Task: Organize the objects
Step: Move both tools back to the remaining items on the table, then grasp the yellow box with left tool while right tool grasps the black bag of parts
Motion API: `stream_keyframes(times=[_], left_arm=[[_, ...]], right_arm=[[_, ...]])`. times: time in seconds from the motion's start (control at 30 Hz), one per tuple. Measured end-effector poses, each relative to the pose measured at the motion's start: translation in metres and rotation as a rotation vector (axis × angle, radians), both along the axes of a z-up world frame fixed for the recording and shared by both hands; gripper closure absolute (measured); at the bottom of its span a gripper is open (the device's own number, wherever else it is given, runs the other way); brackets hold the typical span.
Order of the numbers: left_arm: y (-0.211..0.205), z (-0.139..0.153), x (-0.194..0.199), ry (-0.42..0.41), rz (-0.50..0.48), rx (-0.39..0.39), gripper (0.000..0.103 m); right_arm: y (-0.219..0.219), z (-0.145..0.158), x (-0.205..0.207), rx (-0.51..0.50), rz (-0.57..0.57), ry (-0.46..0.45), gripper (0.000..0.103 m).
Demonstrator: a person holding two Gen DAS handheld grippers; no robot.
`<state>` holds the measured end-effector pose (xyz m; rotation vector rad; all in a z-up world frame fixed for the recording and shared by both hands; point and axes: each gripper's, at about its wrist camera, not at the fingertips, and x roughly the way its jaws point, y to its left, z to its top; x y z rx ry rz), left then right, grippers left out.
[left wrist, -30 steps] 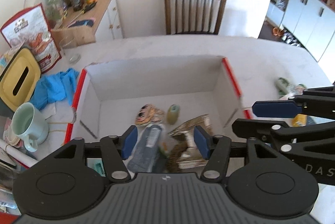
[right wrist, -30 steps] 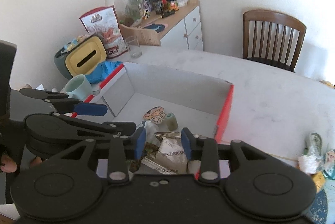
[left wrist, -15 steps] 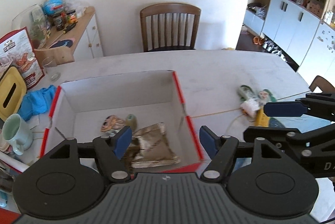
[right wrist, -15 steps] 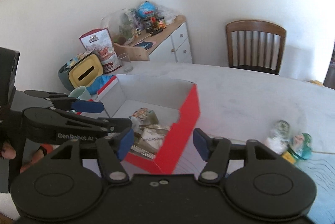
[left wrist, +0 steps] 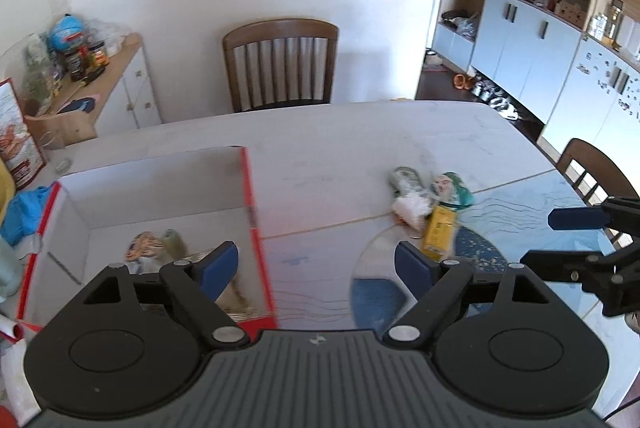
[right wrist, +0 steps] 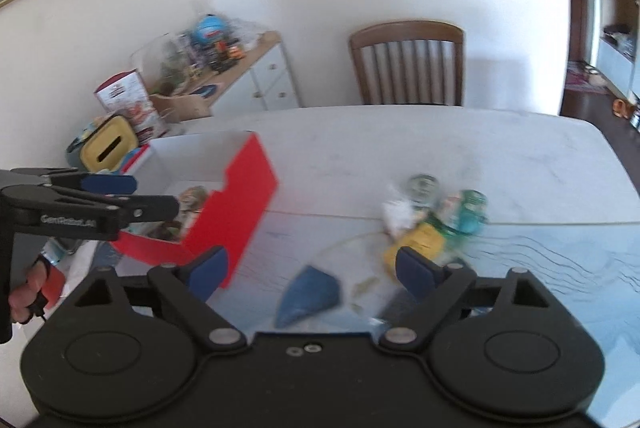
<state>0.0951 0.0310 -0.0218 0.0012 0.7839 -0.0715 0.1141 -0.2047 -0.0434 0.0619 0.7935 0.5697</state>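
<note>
Both tools hang over the table [left wrist: 340, 147] with jaws spread wide and nothing between them: the left gripper [left wrist: 316, 266] sits low centre in its own view, its left pad over the box [left wrist: 160, 183] and its right pad over bare tabletop, while the right gripper [right wrist: 312, 270] fills the bottom of its view above a blue patch of the mat [right wrist: 560, 260]. The box lies at lower left of the left view, white inside with a red rim; its right wall [left wrist: 256, 216] runs down toward the left pad, and packets [left wrist: 146, 248] lie on its floor. In the right view the box shows its red outer wall [right wrist: 240, 203] at centre left. To the right of the box a strip of open tabletop separates it from the pile [left wrist: 428, 203] of loose items, at centre right in the left view: a white wad, a yellow pack and two greenish pieces touching one another, blurred in the right view [right wrist: 432, 216]. Beyond the pile the table runs bare to its far edge, where a chair [left wrist: 280, 63] stands at upper centre
</note>
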Motion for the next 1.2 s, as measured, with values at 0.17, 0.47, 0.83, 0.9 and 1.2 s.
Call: stream_keyframes(times=[0.17, 0.47, 0.83, 0.9, 1.2], left_arm=[[-0.027, -0.010, 0.005, 0.018, -0.036, -0.021, 0.017], [-0.069, -0.039, 0.021, 0.071, -0.089, -0.048, 0.005], [-0.107, -0.082, 0.066, 0.110, -0.048, -0.030, 0.001], [-0.112, -0.089, 0.075, 0.119, -0.049, -0.033, 0.001], [-0.143, -0.120, 0.111, 0.167, -0.109, -0.009, 0.001]], right_arm=[[-0.031, -0.010, 0.003, -0.019, -0.034, 0.006, 0.012], [-0.075, -0.032, 0.014, -0.056, -0.051, 0.029, 0.014], [-0.069, -0.081, 0.018, -0.123, 0.042, 0.042, 0.014], [-0.067, -0.089, 0.019, -0.124, 0.062, 0.042, 0.014], [-0.054, -0.121, 0.034, -0.171, 0.169, 0.028, 0.015]])
